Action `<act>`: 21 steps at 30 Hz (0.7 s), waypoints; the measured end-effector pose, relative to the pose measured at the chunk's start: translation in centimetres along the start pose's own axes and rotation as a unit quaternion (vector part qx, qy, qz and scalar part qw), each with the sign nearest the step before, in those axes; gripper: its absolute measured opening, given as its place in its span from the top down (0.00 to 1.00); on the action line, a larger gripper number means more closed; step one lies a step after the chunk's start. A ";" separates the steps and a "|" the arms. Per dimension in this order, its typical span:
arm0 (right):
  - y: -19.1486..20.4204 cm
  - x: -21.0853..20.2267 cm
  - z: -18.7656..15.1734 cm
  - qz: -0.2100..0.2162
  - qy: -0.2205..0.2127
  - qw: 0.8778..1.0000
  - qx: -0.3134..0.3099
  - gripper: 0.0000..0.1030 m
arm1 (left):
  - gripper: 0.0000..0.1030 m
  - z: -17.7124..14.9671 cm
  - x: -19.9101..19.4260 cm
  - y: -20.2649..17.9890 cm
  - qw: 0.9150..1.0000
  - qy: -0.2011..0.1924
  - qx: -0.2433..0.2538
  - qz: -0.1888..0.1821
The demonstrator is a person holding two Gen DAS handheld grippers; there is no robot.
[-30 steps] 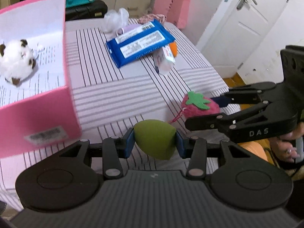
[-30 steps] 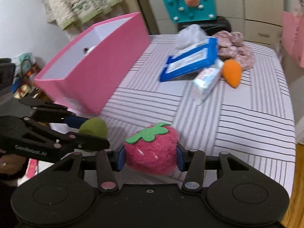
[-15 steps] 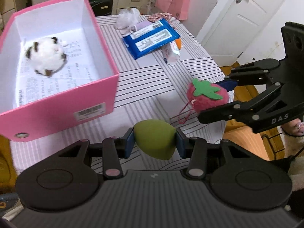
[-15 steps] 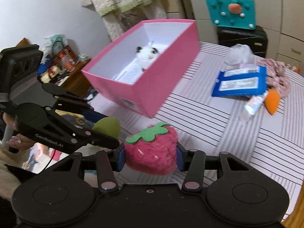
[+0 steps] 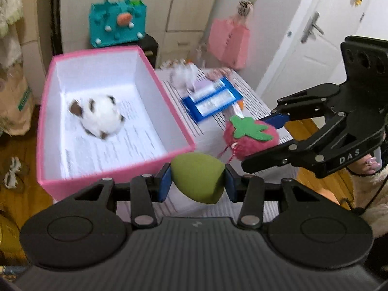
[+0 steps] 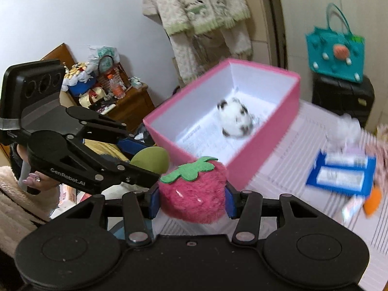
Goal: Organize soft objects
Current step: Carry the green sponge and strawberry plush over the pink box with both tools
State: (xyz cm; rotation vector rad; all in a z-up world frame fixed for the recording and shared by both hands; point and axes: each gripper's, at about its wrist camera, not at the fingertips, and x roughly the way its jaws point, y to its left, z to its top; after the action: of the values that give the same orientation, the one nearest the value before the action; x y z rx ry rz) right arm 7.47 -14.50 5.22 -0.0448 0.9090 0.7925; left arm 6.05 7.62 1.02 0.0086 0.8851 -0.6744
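My left gripper (image 5: 197, 181) is shut on a green egg-shaped sponge (image 5: 197, 180), held above the near corner of the open pink box (image 5: 116, 167). My right gripper (image 6: 191, 198) is shut on a pink plush strawberry (image 6: 194, 194) with a green felt leaf, held just right of the box's near end; the strawberry also shows in the left wrist view (image 5: 249, 138). A white plush with brown patches (image 5: 99, 116) lies on the box floor, also seen in the right wrist view (image 6: 234, 121). The left gripper and sponge (image 6: 151, 158) appear at left in the right wrist view.
On the striped table (image 5: 213, 131) beyond the box lie a blue wipes pack (image 5: 211, 100), a white fluffy item (image 5: 181, 75), a small tube and an orange sponge (image 6: 372, 200). A teal bag (image 5: 117, 24) and pink bags (image 5: 229, 42) stand behind. A cluttered wooden cabinet (image 6: 126, 101) is left.
Both grippers have risen and tilted up over the last second with their loads still held. The box interior has come into fuller view and the grippers now sit near its front corner.
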 end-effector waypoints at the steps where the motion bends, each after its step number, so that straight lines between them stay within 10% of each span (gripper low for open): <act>1: 0.1 0.2 0.6 -0.003 -0.005 1.000 -0.009 0.46 | 0.58 0.4 -0.1 0.4 1.000 -0.006 -0.001 0.005; 12: -2.3 5.6 7.9 -0.033 -0.057 0.993 -0.096 0.46 | 0.57 6.1 1.6 7.3 0.993 -0.084 -0.067 0.054; 21: -5.9 13.2 12.8 -0.076 -0.001 0.984 -0.160 0.46 | 0.57 12.1 7.2 14.4 0.987 -0.034 -0.136 0.079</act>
State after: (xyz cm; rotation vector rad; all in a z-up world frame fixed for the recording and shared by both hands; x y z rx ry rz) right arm 24.74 -6.37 2.11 -0.3911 0.7591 0.7898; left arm 25.69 11.89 -0.10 -0.1857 0.8940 -0.3994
